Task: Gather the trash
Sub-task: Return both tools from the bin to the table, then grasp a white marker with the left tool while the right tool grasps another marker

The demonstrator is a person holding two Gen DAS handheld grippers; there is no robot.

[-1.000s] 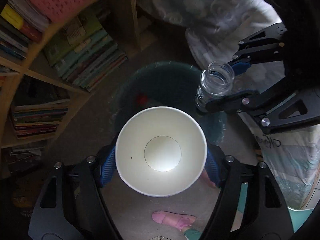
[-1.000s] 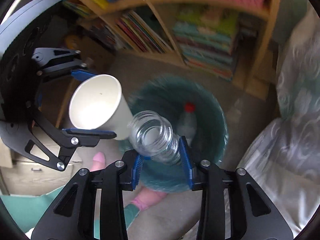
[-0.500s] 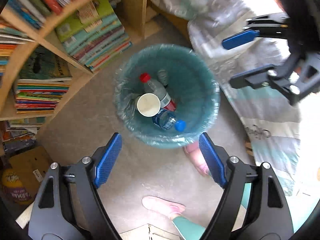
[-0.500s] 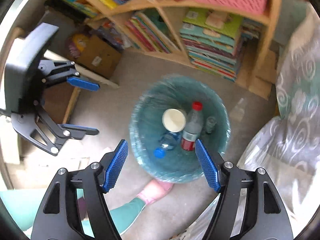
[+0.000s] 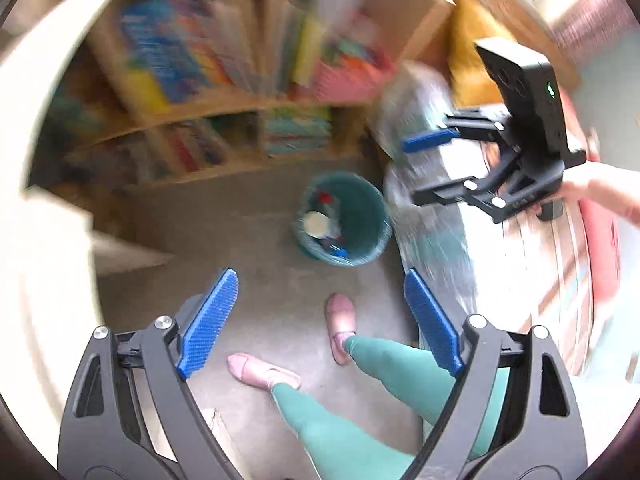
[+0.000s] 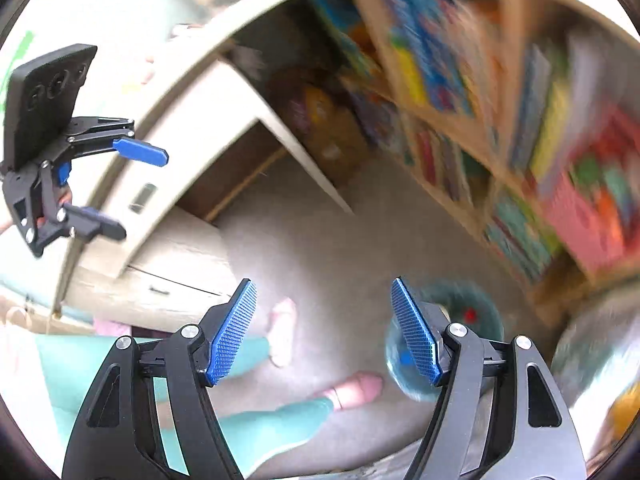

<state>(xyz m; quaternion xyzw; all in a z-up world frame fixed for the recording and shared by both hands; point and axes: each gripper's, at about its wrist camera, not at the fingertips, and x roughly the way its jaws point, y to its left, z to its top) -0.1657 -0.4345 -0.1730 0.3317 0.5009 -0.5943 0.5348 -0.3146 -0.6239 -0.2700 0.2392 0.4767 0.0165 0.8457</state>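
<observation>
Our left gripper [image 5: 316, 316] points steeply down, its blue pads [image 5: 208, 322] spread wide with nothing between them; its jaws have just been opening further. Our right gripper [image 6: 324, 330] also tilts downward, jaws apart and empty, having just been opening too. In the left wrist view the right gripper [image 5: 436, 166] shows at the upper right, held by our right hand [image 5: 592, 194]. In the right wrist view the left gripper [image 6: 132, 190] shows at the far left. Below both, our legs [image 5: 384, 396] in green stand on pink-shod feet [image 5: 340, 320].
</observation>
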